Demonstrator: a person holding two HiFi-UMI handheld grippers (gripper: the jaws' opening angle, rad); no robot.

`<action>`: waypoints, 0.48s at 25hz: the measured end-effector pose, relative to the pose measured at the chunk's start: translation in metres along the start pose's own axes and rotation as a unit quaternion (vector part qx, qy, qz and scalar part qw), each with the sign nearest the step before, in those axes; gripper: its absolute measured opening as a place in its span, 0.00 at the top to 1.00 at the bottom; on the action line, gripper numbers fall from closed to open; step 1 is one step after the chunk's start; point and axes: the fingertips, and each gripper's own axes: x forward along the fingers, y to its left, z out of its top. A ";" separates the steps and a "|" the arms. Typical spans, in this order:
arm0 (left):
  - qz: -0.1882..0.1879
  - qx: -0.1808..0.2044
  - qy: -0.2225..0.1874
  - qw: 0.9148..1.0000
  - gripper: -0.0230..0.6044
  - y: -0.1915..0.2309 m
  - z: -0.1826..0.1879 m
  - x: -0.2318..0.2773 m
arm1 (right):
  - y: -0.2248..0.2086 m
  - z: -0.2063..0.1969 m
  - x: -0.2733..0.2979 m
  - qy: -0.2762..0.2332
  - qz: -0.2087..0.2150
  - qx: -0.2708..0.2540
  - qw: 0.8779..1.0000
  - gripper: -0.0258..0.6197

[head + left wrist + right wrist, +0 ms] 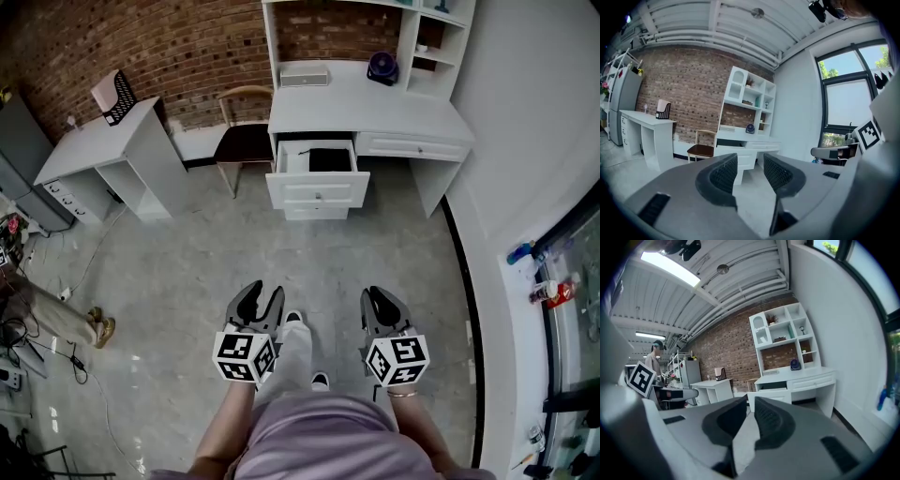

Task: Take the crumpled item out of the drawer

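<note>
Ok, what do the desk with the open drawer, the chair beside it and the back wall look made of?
Desk: probably painted or laminated wood board; smooth matt white, flat panels.
Chair: likely wood; pale curved back, dark brown seat.
Back wall: exposed red-brown brick, with mortar lines showing.

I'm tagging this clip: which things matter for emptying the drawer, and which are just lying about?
Job: open drawer; dark item inside it; left gripper; right gripper.
Lying about: chair; small fan; side desk.
</note>
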 end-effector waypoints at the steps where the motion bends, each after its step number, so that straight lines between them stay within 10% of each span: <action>1: -0.001 0.001 0.002 1.000 0.70 0.003 0.001 0.006 | -0.001 0.000 0.005 0.002 -0.001 0.001 1.000 0.89; 12: -0.009 -0.013 -0.007 1.000 0.61 0.069 0.031 0.105 | -0.023 0.025 0.118 0.008 -0.008 -0.001 1.000 0.89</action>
